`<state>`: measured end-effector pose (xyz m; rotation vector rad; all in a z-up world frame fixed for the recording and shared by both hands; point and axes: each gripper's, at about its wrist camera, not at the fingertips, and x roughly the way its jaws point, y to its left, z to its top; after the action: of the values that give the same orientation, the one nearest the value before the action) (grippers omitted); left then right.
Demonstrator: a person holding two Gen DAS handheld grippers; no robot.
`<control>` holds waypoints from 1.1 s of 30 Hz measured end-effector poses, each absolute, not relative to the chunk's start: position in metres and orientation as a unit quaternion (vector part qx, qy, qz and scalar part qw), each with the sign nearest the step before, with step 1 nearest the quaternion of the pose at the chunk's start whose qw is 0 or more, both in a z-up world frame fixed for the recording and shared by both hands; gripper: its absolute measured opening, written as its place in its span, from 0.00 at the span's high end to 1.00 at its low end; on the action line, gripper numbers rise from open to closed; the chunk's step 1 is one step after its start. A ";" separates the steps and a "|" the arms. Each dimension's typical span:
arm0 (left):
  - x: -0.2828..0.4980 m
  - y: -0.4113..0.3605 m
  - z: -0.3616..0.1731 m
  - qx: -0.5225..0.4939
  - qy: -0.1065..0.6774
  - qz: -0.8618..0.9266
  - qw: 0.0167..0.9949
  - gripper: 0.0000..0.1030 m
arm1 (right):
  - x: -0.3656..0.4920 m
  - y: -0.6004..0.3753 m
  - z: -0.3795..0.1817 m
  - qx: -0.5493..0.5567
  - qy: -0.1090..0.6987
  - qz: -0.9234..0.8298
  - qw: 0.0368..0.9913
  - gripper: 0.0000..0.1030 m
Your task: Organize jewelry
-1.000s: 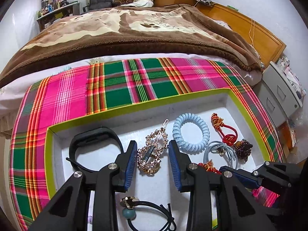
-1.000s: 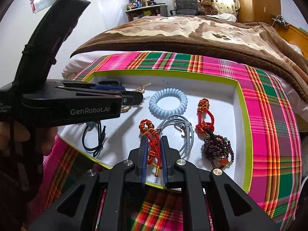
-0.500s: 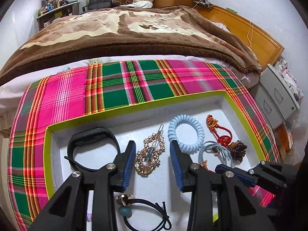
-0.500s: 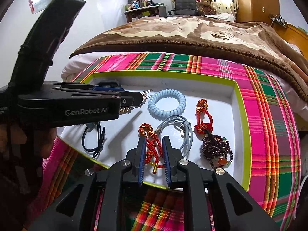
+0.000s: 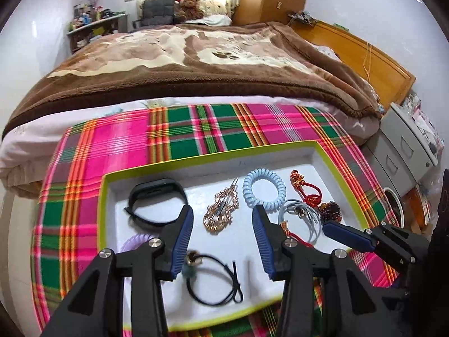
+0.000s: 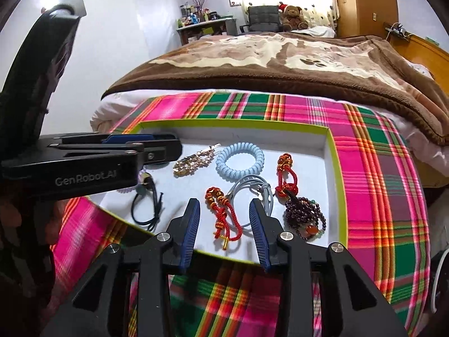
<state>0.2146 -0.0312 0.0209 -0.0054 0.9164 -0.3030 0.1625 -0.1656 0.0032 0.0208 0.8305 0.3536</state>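
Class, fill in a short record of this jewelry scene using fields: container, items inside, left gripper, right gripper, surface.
container: white tray with green rim
items inside: gold hair clip, blue spiral hair tie, red knotted cord, dark bead bracelet, black wristband, black hair tie
left gripper: open, nothing held
right gripper: jaws just opened, red knotted cord lies between them, unpressed
surface: plaid cloth

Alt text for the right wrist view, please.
The open right gripper hovers over a red knotted cord lying in a white tray of jewelry on plaid cloth. The left gripper reaches in from the left.
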 end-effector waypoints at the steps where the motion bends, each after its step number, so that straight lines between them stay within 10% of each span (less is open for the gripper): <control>1: 0.211 -0.028 0.023 -0.008 0.437 -0.137 0.889 0.54 | 0.159 -0.166 0.006 0.008 0.397 0.167 0.902 0.64; 33: 0.114 -0.013 0.023 -0.032 0.405 -0.020 0.913 0.54 | 0.106 -0.170 0.031 0.026 0.354 0.114 0.928 0.63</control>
<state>0.1138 -0.0133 0.0228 -0.0659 0.8346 -0.0413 0.1062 -0.1696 0.0309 0.0526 0.7251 0.2340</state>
